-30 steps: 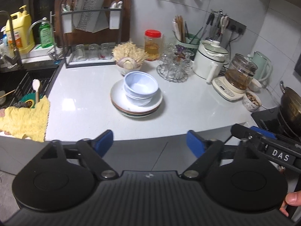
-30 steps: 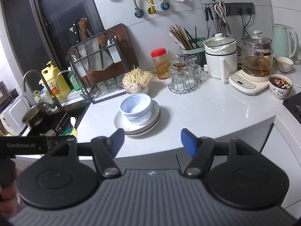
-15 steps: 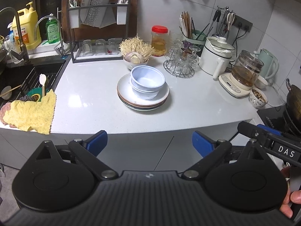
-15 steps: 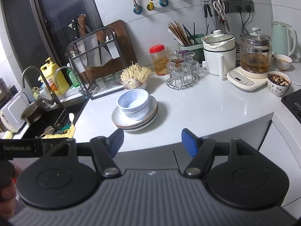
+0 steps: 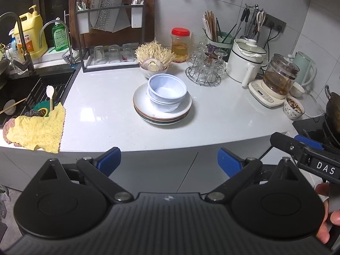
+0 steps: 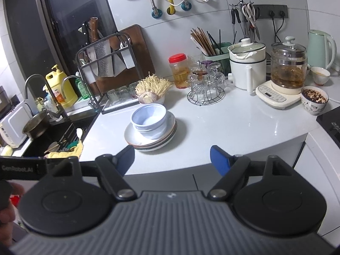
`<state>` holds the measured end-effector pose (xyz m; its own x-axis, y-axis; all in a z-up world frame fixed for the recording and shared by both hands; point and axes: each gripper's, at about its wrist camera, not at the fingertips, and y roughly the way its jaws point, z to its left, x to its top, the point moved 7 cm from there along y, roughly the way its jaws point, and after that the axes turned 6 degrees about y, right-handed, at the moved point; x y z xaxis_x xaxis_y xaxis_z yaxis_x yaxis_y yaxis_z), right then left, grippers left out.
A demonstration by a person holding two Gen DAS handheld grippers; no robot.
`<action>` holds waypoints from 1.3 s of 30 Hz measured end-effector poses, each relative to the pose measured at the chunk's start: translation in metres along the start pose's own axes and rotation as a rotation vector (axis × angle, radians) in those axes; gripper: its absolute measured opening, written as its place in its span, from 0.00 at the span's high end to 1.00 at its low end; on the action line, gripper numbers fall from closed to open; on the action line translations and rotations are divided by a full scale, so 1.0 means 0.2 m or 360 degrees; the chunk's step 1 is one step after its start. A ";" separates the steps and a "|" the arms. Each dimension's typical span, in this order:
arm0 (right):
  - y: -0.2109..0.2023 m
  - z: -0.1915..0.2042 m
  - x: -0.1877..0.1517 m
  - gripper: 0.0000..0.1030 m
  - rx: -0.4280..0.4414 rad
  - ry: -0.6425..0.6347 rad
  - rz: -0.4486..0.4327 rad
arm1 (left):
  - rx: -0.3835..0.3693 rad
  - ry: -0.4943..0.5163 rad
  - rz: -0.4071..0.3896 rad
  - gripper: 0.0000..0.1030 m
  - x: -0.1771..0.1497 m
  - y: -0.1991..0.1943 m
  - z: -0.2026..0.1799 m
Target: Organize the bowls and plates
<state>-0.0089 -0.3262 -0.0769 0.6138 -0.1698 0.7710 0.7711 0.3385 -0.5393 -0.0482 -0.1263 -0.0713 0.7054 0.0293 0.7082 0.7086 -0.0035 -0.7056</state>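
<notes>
Two pale blue bowls, nested one in the other, sit on a stack of plates on the white countertop, ahead of and beyond both tools and well apart from them. Left gripper: jaws spread wide, having just been opening, with nothing between the blue pads; it hangs short of the counter's front edge, pointing down toward the stack, which lies almost straight ahead of it. Right gripper: jaws also wide and just opening, empty, short of the same edge; the stack lies ahead and slightly to its left. The right tool's black body shows to the right of the left gripper.

Handling, as judged: bowls and plates look glazed ceramic or hard plastic, so stiff, smooth and likely slippery against the pads; which material cannot be told. If ceramic, they would chip or break when dropped or knocked together. The bowls appear light enough to lift singly; the whole plate stack would be heavy for one gripper. The best hold on the upper bowl seems its rim wall, one pad inside and one outside, on the side nearest the tool. A plate would be taken at its raised edge, where it overhangs the one below. The bowl of mushrooms just behind the stack leaves little room on the far side.
</notes>
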 end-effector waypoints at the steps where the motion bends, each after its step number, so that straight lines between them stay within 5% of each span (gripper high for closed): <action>1: 0.00 -0.01 0.00 0.23 -0.0002 -0.0003 -0.0002 | -0.0002 -0.0002 -0.0001 0.03 0.00 0.00 0.00; 5: 0.00 -0.04 0.01 0.22 -0.0031 0.0009 -0.0005 | -0.0007 -0.0018 -0.0003 0.03 0.02 0.01 -0.01; 11: 0.01 -0.07 0.01 0.00 -0.0015 0.0031 -0.0004 | -0.0002 -0.0006 0.0006 0.03 0.02 0.02 -0.02; 39: 0.08 -0.08 -0.03 0.00 -0.0030 0.0015 0.0088 | -0.0006 0.0009 0.0028 0.02 0.02 0.07 -0.06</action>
<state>0.0024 -0.3349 -0.0945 0.6569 -0.1601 0.7368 0.7391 0.3301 -0.5872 -0.0345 -0.1390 -0.0778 0.7179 0.0237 0.6958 0.6961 -0.0078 -0.7179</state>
